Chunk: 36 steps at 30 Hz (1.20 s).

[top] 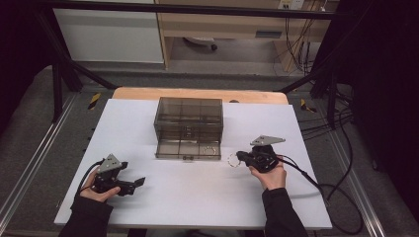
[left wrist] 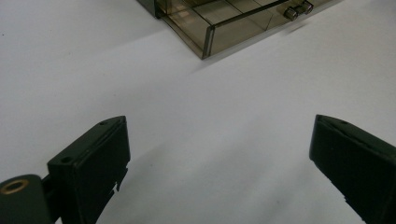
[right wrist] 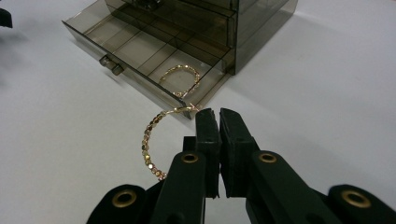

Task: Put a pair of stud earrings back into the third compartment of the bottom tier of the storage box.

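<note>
A smoke-tinted clear drawer box [top: 188, 123] stands at the far middle of the white table [top: 148, 197], its bottom drawer [right wrist: 140, 51] pulled out toward the near side; a gold beaded bracelet [right wrist: 180, 79] lies in that drawer's right compartment. The right gripper [right wrist: 217, 116], just right of the drawer's front, has its jaws pressed together on a second gold beaded bracelet [right wrist: 148, 144]; the left gripper [top: 140, 181] rests at the near left, jaws spread wide with nothing between them; no readable writing shows.
</note>
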### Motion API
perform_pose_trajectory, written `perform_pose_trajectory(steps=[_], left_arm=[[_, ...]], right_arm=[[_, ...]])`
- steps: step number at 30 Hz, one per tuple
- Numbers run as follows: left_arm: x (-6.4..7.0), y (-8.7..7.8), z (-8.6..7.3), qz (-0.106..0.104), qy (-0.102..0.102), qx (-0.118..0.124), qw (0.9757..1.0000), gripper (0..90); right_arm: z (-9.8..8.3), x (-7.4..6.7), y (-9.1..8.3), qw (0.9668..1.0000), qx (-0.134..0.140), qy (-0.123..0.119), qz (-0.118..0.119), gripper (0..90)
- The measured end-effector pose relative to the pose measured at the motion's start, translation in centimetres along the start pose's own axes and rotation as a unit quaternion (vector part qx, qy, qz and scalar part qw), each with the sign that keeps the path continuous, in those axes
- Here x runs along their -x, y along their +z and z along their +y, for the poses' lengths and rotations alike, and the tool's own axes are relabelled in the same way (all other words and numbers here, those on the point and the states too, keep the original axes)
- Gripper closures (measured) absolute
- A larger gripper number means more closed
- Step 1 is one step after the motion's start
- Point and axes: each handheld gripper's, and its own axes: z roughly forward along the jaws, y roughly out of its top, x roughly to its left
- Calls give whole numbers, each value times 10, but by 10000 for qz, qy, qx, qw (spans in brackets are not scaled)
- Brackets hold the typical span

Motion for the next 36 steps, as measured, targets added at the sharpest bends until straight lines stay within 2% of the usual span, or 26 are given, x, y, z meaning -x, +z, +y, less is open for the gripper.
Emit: perform_pose_trajectory(steps=[16,36], left_arm=[[-1,-1,0,-20,15,2,10000,51],[-1,1,-1,-29,16,-23,10000,51]], right_arm=[[19,-14,9,9999,99,-92,91,875],[33,-20,29,9998,138,-101,80,875]])
